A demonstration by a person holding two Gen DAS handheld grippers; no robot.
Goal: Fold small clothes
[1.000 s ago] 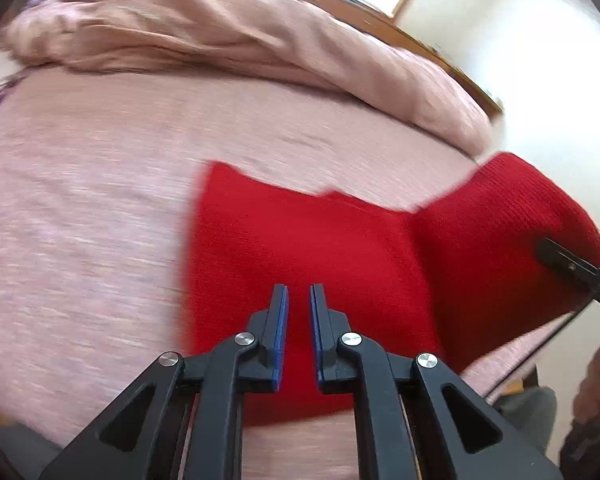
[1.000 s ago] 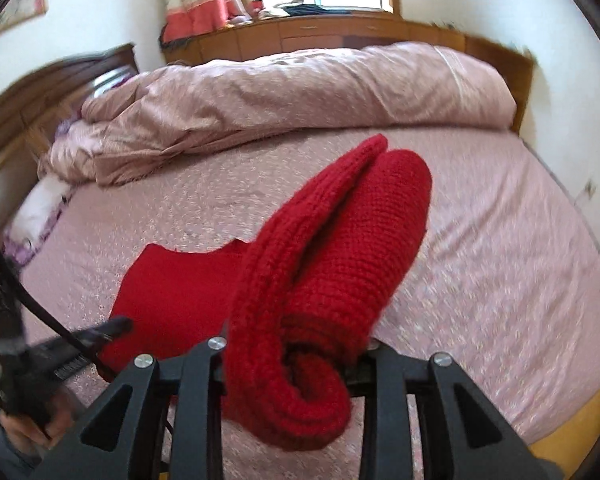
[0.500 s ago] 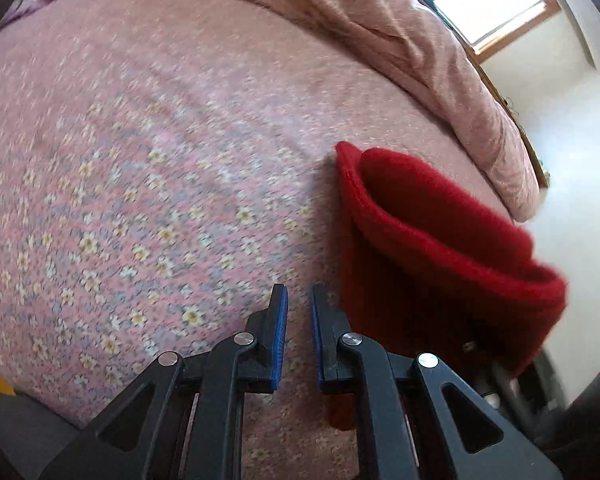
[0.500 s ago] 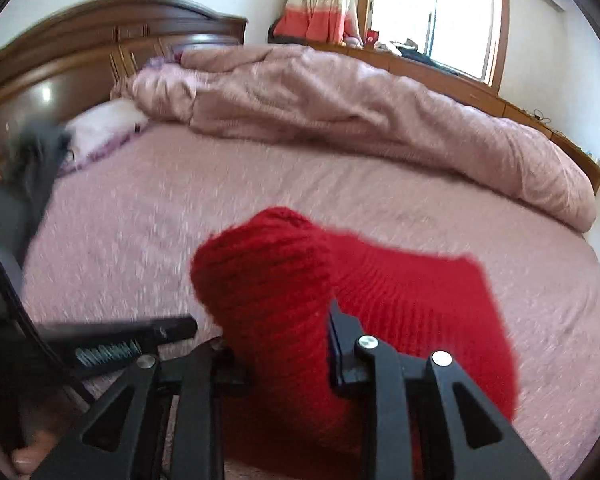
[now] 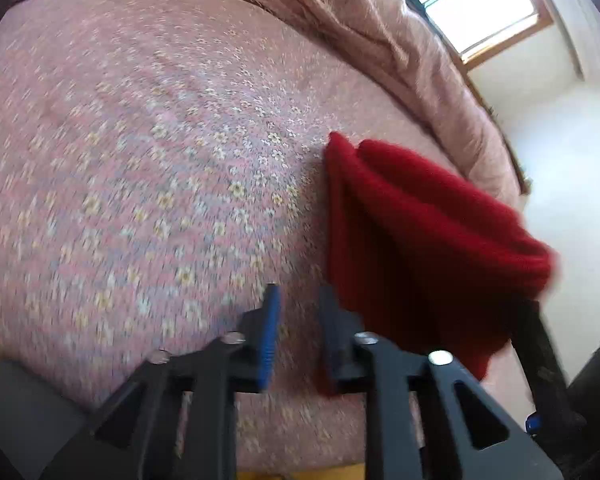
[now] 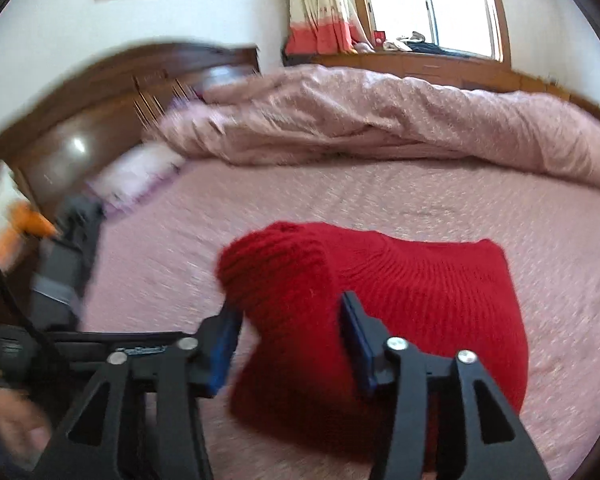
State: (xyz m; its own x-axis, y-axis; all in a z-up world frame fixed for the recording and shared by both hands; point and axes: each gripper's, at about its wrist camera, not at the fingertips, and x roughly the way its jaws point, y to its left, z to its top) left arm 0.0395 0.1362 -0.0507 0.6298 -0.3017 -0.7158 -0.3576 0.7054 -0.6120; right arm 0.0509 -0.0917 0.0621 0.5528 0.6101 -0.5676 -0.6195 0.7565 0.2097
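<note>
A red knitted garment (image 6: 420,288) lies on the pink flowered bed sheet (image 6: 380,192), one end folded over into a thick roll. My right gripper (image 6: 288,312) has its jaws spread wide on either side of that folded end; the cloth sits between the blue pads but the grip looks slack. In the left wrist view the red garment (image 5: 412,240) lies to the right, folded double. My left gripper (image 5: 298,304) is empty, its jaws a narrow gap apart, just left of the garment's edge above the sheet (image 5: 160,160).
A rumpled pink duvet (image 6: 380,120) lies across the far side of the bed. A dark wooden headboard (image 6: 100,92) and a pillow (image 6: 136,172) are at the left. The left gripper's body (image 6: 68,240) shows at the left of the right wrist view.
My right gripper has carried the garment's end over onto the rest of it and its jaws have opened. My left gripper has moved off the garment to its left side.
</note>
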